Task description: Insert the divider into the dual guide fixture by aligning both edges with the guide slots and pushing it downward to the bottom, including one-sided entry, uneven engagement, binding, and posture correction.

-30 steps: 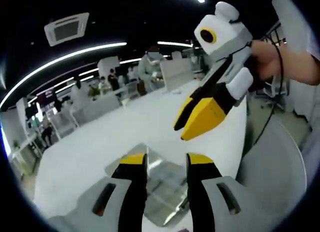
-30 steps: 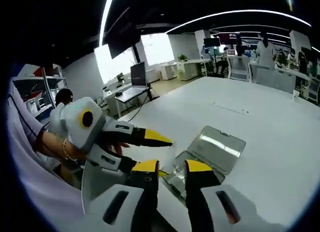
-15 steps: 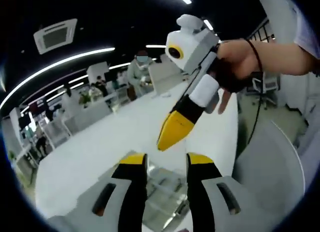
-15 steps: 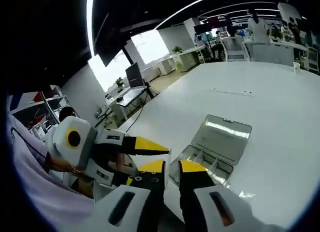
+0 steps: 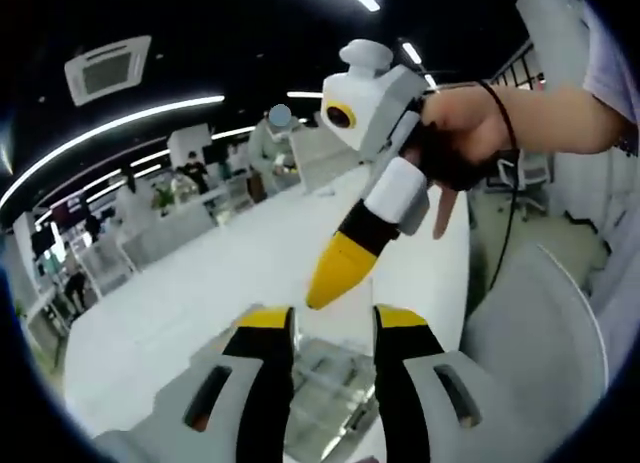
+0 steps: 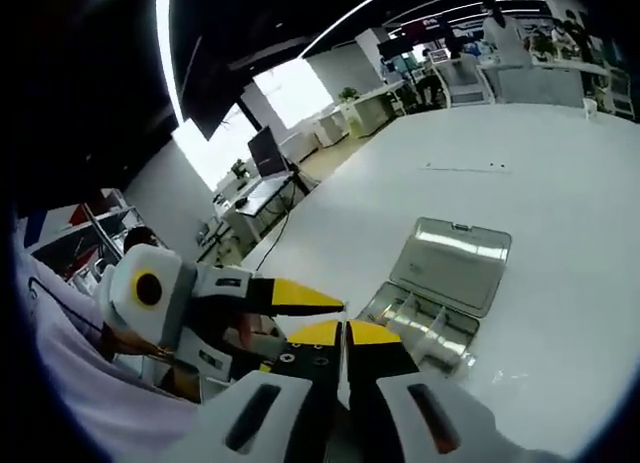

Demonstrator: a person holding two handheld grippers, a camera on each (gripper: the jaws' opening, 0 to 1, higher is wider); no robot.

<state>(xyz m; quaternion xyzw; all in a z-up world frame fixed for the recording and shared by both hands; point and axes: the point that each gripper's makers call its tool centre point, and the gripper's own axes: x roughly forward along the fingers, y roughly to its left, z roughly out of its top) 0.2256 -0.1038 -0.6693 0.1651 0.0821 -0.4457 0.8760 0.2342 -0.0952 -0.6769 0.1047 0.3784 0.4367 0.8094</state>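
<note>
1. Two grippers hover over a white table [image 6: 560, 183]; the left gripper [image 5: 325, 318] has its yellow-tipped jaws apart, with nothing between them
2. Right gripper [image 6: 343, 333]: jaws pressed almost together; a thin pale sliver shows in the slit, and I cannot tell whether it is the divider
3. Seen from the left gripper view, a hand [image 5: 470, 133] holds the right gripper, its yellow tip slanting down to just above the left jaws
4. Clear box [image 6: 440, 293] lies on the table just beyond the right jaws, lid [image 6: 458, 265] swung open, compartments showing in the tray
5. Left gripper view shows the same box under its own jaws
</note>
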